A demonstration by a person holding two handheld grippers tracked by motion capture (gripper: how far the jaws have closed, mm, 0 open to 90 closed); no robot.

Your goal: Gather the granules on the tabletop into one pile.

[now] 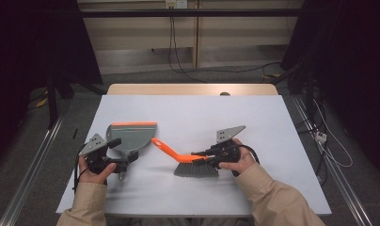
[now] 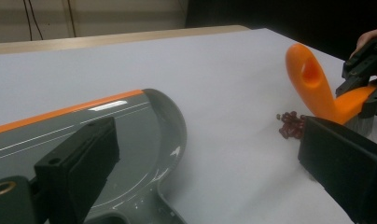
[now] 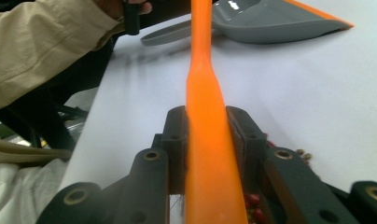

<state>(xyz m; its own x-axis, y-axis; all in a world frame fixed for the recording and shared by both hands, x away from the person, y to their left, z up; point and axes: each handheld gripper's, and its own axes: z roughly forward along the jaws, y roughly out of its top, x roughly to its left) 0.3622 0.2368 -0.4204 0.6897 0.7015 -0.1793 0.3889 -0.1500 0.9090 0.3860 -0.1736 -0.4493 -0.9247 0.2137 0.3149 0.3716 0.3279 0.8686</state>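
Note:
A grey dustpan (image 1: 131,133) with an orange lip lies flat at the table's left, its handle pointing toward the front edge. My left gripper (image 1: 122,153) is open, its jaws wide apart on either side of the dustpan's (image 2: 130,140) neck. An orange-handled brush (image 1: 168,150) with grey bristles stands to the right of it. My right gripper (image 1: 201,155) is shut on the brush handle (image 3: 207,154) just above the bristles. A small heap of dark red beads (image 2: 290,124) lies on the table by the bristles, and beads (image 3: 253,205) sit under the right jaws.
A white sheet covers the table (image 1: 193,110), with a strip of wood showing at the far edge. Cables trail over the floor behind and to the right. Metal rails run along both sides of the table.

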